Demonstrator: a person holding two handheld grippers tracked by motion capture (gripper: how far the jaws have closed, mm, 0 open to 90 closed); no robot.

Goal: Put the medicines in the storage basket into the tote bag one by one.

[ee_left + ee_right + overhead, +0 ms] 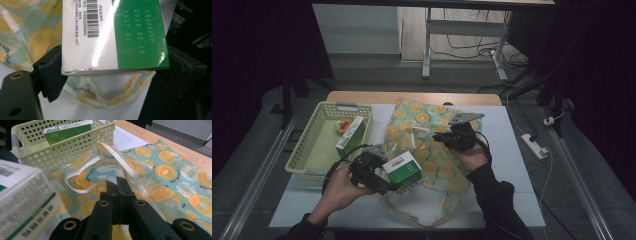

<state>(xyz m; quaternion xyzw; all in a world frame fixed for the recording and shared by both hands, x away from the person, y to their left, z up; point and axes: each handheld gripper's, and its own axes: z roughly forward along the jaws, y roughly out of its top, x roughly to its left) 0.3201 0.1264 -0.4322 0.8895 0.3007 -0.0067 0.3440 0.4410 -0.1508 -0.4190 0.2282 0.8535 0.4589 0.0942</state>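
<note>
Green-white box (112,37) in left gripper (110,67) | dates 2025.02.19, 2027.01

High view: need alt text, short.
The left hand-held gripper holds a green-and-white box over a fruit-print cloth bag on the table. The right hand-held gripper is shut on the bag's fabric; a pale green basket holds another box.

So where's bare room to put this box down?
Bare white tabletop lies right of the fruit-print bag, and a strip runs along the near edge below the basket. The basket floor is also partly free. The middle is crowded: bag, handles, both grippers.
</note>
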